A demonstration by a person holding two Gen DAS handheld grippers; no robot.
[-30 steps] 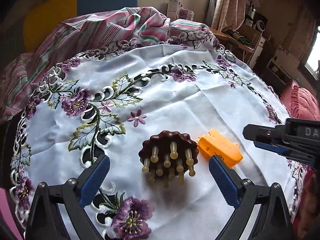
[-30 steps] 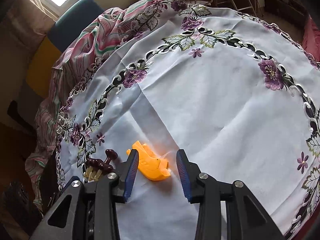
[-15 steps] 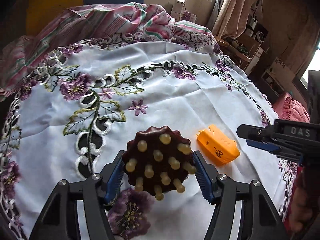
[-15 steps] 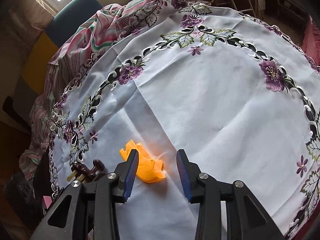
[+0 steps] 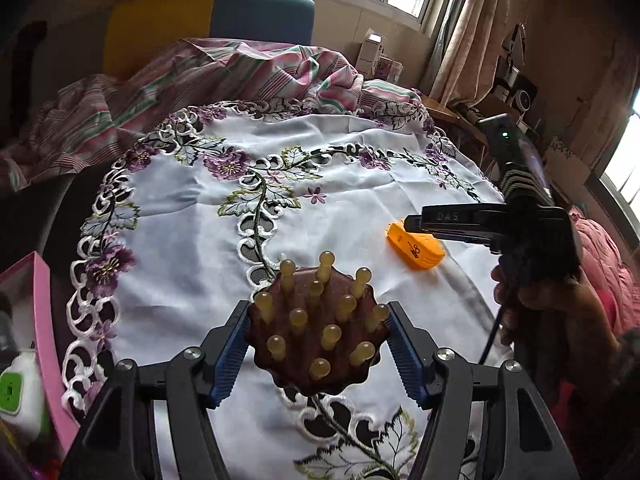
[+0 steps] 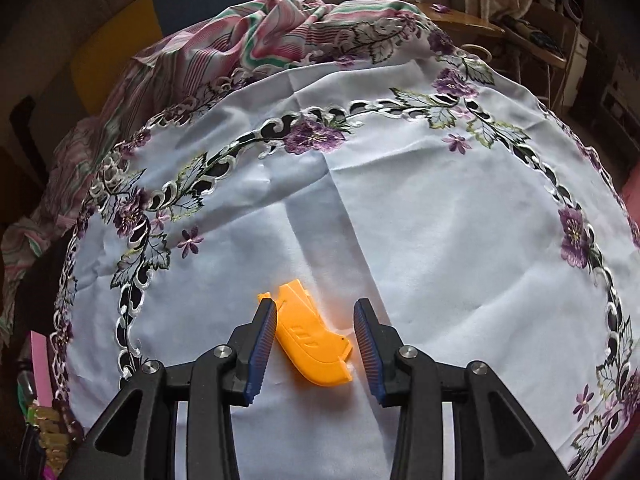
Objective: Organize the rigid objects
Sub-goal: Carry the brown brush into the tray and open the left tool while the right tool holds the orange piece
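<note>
A brown wooden massage brush [image 5: 316,332] with yellowish pegs is clamped between the blue pads of my left gripper [image 5: 319,320], which is shut on it and holds it clear above the tablecloth, pegs facing the camera. An orange plastic cutter [image 6: 312,340] lies flat on the white cloth. My right gripper [image 6: 315,320] hangs open over it, one finger on each side; the left pad [image 6: 264,336] is close to its edge and the right pad stands apart. In the left wrist view the right gripper [image 5: 416,224] hovers just above the orange cutter [image 5: 416,250], held by a hand.
A round table carries a white embroidered cloth [image 5: 192,240] with purple flowers. A striped fabric [image 5: 224,72] is bunched at the far side. A pink box [image 5: 44,340] with a white and green item [image 5: 16,392] sits off the table's left edge. Shelves and a curtain stand at the right.
My left gripper closed on the massage brush, lifted it off the cloth and carried it left. My right gripper rolled and shifted so the orange cutter now lies between its fingers.
</note>
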